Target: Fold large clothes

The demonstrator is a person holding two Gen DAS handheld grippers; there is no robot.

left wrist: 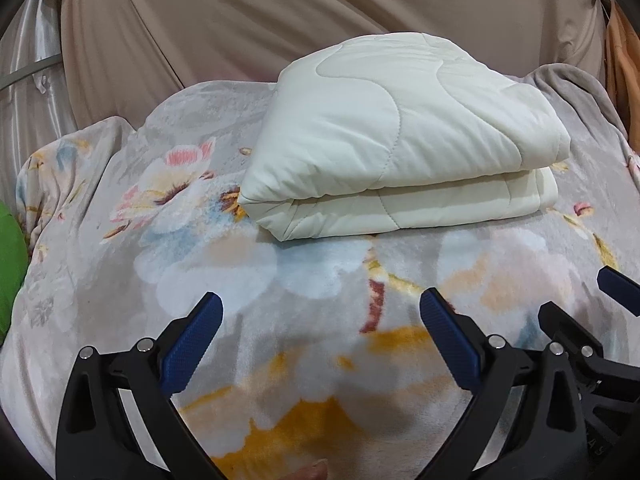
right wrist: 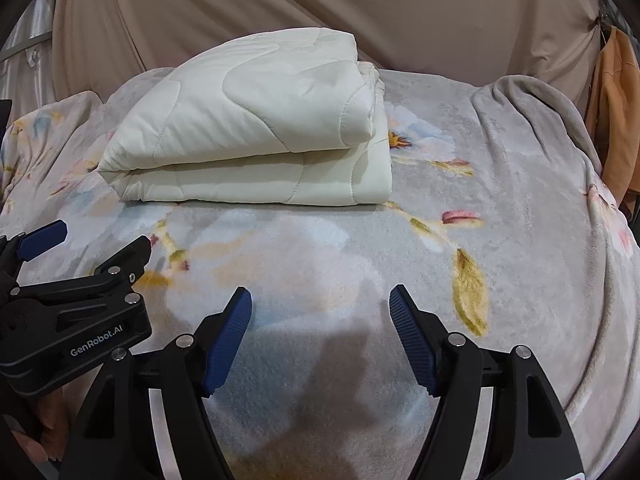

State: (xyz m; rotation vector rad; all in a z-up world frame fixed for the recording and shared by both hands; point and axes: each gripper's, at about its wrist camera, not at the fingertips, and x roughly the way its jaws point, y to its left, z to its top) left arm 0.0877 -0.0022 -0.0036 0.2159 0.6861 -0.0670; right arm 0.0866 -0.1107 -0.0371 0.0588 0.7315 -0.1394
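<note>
Both grippers, left (left wrist: 320, 312) and right (right wrist: 320, 304), hang released and empty over the blanket (right wrist: 500, 220); beyond them a folded quilt (left wrist: 400, 140) rests on it.

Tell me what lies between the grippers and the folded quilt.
Nothing visible. Only bare floral blanket lies between the open left gripper, the open right gripper and the quilt, which sits further back.
</note>
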